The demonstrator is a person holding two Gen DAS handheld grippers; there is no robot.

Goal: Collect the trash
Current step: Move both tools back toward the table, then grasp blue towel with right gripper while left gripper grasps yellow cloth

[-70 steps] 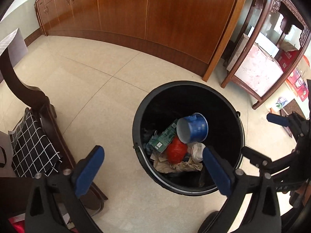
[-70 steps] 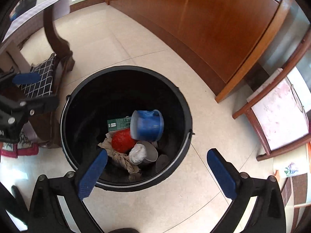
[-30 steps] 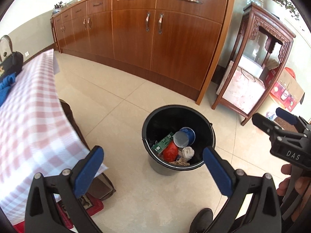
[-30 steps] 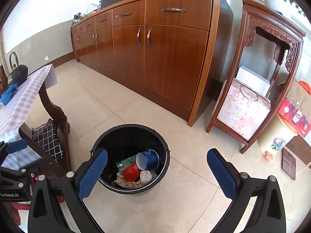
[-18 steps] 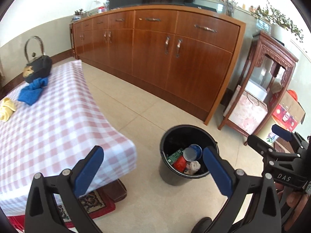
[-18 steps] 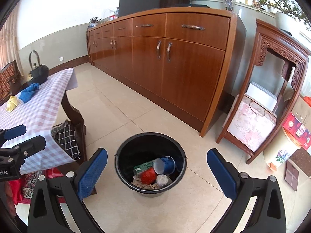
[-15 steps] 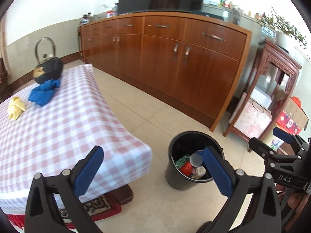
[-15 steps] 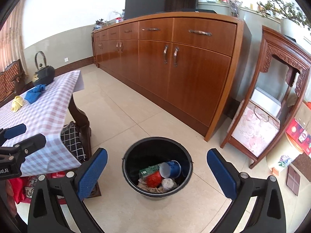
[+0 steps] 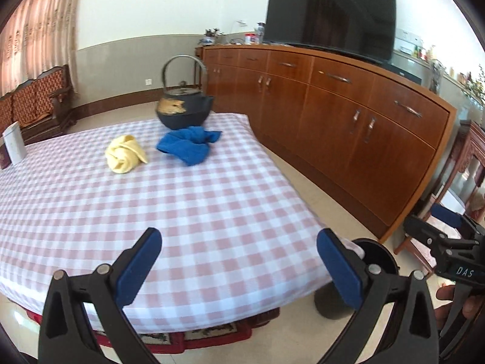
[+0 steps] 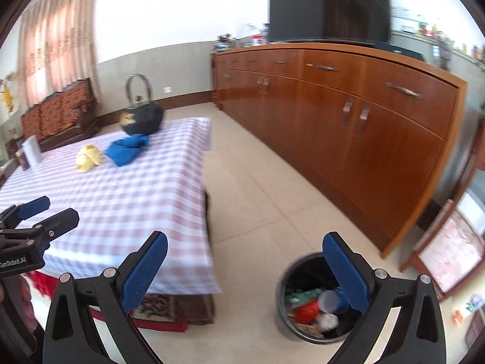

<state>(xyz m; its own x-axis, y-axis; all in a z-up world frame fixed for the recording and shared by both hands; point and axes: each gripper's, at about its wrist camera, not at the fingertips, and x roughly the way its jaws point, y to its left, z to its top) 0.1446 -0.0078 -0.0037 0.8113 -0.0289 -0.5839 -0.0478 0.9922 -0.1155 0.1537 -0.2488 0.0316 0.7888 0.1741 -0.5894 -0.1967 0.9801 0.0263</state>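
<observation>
My left gripper [image 9: 239, 244] is open and empty above the near edge of a pink-checked table [image 9: 182, 212]. My right gripper [image 10: 244, 251] is open and empty over the floor beside the table [image 10: 127, 200]. A black bin [image 10: 291, 285] stands on the floor at lower right and holds a blue cup, a red ball and paper scraps; in the left wrist view only its rim [image 9: 379, 251] shows behind my finger. A crumpled yellow piece [image 9: 124, 153] and a crumpled blue piece [image 9: 188, 144] lie at the table's far side, also in the right wrist view [image 10: 88, 157] [image 10: 127, 148].
A black iron kettle [image 9: 183, 109] stands behind the blue piece. A white card [image 9: 13, 147] stands at the table's left edge. A long wooden sideboard [image 10: 348, 115] with a TV [image 9: 330, 15] runs along the right. A carved shelf [image 10: 448, 254] is far right.
Both grippers have risen and swung left from the bin toward the table. The tabletop with the kettle and crumpled pieces now fills the left view. Both stay open.
</observation>
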